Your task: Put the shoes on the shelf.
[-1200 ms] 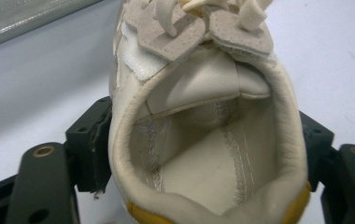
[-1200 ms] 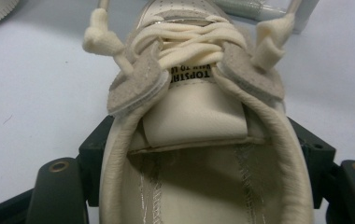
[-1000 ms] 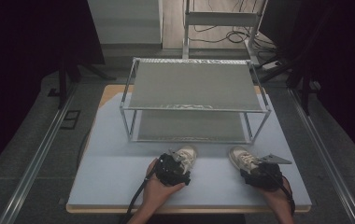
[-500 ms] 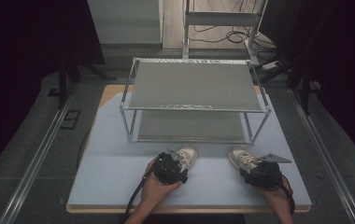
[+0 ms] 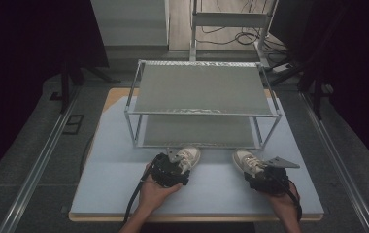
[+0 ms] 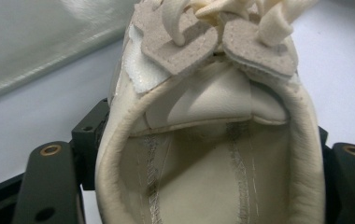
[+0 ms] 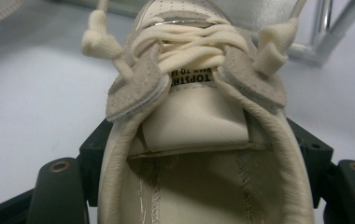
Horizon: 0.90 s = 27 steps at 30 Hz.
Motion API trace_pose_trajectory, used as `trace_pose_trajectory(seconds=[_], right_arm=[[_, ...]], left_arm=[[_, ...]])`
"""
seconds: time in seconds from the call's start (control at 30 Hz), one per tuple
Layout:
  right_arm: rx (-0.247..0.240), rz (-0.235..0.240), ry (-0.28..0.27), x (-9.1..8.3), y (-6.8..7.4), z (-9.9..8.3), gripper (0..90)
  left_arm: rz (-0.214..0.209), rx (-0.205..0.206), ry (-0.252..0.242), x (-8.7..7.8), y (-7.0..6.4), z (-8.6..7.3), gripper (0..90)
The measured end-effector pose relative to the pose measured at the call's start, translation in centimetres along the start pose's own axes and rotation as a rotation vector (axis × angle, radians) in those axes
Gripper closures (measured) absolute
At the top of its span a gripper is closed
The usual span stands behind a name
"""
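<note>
High view: the surface (image 5: pixel 124 184) is a pale blue sheet, and a two-tier metal rack (image 5: pixel 202 104) stands across its middle toward the far edge. Just before the rack's front rail, near the near edge, lie two cream shoes, toes toward the rack and well apart. The left shoe (image 5: pixel 188 156) sits left of centre, its heel end gripped by the left tool (image 5: pixel 169 170), which a hand (image 5: pixel 154 193) holds from the near edge. The right shoe (image 5: pixel 246 162) sits toward the near right corner, its heel gripped by the right tool (image 5: pixel 266 178). In each gripper view the black jaws press against both outer sides of the shoe's collar, laces and tongue beyond.
</note>
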State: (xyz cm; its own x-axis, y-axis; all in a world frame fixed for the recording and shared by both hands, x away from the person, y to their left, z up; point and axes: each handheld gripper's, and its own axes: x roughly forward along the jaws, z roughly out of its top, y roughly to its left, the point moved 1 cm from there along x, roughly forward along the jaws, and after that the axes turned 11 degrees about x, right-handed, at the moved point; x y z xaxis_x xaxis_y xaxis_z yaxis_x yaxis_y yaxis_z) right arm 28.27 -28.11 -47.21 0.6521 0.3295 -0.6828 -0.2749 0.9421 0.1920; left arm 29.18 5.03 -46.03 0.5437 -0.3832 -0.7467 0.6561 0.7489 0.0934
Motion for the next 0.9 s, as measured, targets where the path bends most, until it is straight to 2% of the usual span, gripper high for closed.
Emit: trace_pose_trajectory(seconds=[0.27,0.47,0.63,0.9], right_arm=[[-0.016,0.015,-0.009,1.5,2.1,1.8,28.2],[-0.013,0.024,-0.011,3.0,3.5,3.4,28.2],[-0.013,0.012,-0.021,4.1,4.4,4.6,28.2],[-0.010,-0.006,-0.026,6.1,5.8,6.3,28.1]], left_arm=[[0.013,-0.011,-0.009,0.2,1.7,1.2,27.9],[0.032,-0.031,-0.006,1.3,3.1,2.0,28.0],[0.043,-0.048,-0.012,2.1,4.1,2.6,28.0],[0.042,-0.063,-0.018,3.3,4.8,3.1,27.9]])
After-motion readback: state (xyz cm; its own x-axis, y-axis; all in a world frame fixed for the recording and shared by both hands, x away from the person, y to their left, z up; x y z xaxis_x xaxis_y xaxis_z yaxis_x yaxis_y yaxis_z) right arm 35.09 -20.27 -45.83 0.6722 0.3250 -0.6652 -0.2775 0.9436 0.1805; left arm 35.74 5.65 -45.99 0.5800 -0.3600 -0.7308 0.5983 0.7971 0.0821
